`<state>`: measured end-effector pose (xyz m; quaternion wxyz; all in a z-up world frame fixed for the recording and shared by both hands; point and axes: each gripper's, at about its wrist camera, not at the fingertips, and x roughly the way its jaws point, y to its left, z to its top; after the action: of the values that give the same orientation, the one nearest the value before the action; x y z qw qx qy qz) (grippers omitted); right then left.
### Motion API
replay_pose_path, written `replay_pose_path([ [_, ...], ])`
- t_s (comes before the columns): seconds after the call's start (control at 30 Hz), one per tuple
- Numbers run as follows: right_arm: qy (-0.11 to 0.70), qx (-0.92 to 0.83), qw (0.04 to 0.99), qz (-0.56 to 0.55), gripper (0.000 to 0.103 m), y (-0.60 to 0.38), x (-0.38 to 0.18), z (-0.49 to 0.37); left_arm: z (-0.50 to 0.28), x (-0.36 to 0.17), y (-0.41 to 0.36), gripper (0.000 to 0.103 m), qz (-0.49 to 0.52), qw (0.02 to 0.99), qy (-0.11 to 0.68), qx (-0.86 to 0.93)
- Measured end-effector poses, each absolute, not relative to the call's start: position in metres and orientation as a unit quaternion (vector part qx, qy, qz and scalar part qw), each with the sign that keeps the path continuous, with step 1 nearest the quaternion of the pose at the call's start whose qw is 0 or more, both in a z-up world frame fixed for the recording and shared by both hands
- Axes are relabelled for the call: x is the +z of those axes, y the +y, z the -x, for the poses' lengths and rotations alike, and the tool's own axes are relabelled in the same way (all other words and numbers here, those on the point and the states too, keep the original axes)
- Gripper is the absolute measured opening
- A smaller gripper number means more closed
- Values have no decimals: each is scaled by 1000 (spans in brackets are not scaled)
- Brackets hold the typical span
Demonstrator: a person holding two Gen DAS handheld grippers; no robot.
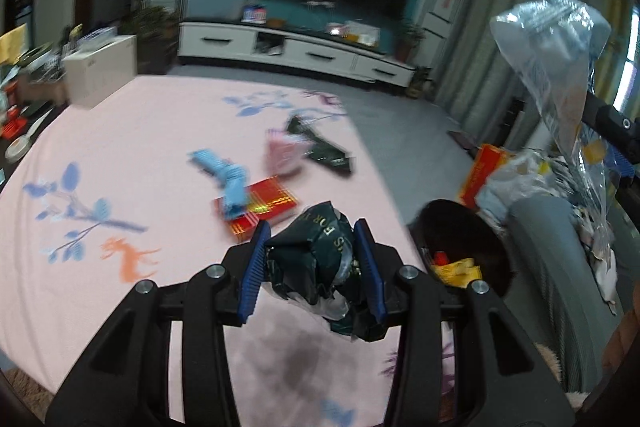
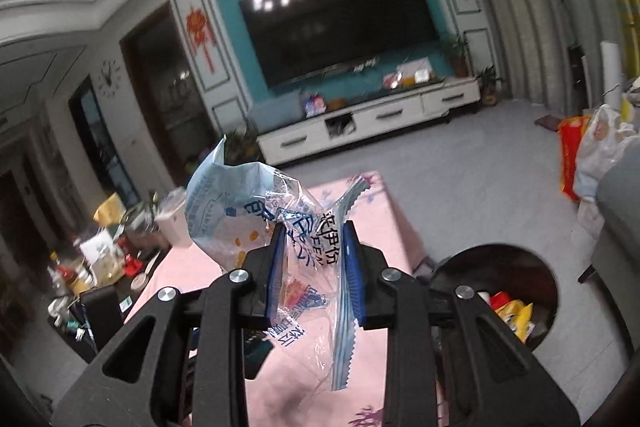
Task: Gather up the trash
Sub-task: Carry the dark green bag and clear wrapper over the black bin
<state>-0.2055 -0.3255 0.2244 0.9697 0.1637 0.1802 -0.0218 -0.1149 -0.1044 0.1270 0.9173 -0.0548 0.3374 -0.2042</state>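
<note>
Left wrist view: left gripper (image 1: pixel 310 263) is clamping a crumpled dark-green wrapper (image 1: pixel 316 259) left of the black bin (image 1: pixel 460 227). Right gripper (image 2: pixel 316 267) is pinching a clear printed bag (image 2: pixel 256 211); released short of the bin, either piece is likely landing on the pink tablecloth (image 1: pixel 120 155).

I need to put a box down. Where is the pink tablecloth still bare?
Bare: the near-left pink tablecloth, beside its blue leaf print, and the far part before the white box. Crowded: the middle, around the red foil packet and light blue wrapper.

Dark green wrapper (image 1: pixel 310 251), gold lettering
</note>
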Motion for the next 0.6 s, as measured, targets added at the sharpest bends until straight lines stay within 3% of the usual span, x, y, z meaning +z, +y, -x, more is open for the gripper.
replay_pose_path([
  [0.33,164,-123,953,-222,30,-397,213,227,119,135,-204,44,29,905,322,-276],
  [0.6,205,-205,923,-254,31,-464,176,230,113,116,-276,44,2,879,342,-333],
])
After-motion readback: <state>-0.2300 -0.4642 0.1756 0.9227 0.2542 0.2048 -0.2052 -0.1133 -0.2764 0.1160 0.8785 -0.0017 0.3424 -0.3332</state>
